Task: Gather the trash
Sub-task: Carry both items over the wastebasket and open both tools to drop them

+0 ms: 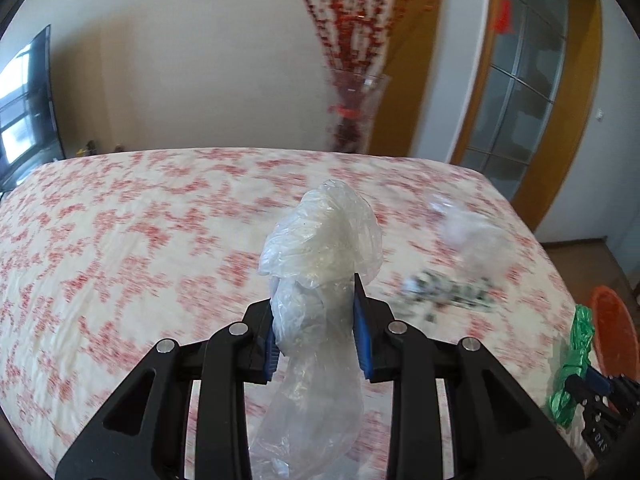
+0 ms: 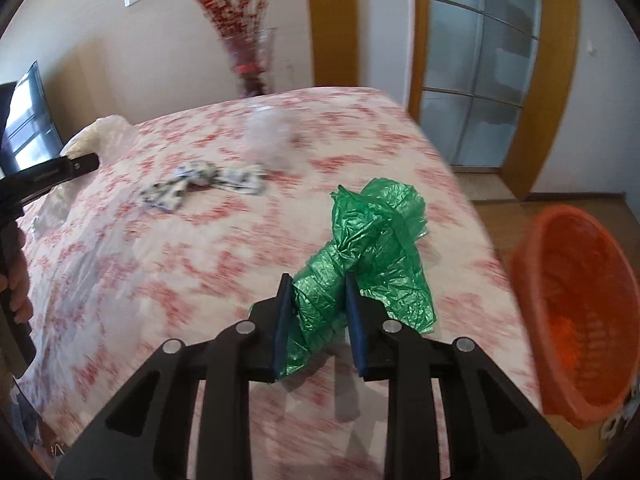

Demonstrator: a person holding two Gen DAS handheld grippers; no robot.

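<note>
Tongs: L pinching clear bag, R pinching green bag, both above bed. Orange bin right of bed; more trash far side.

- The bed lies bare across its left and near part: open room to pass there.
- On its far right side, a patterned scrap and a crumpled clear wrapper lie close together.
- Right of the bed, the orange basket stands on the floor, mouth unobstructed.
- A vase of red branches stands beyond the far edge.
</note>
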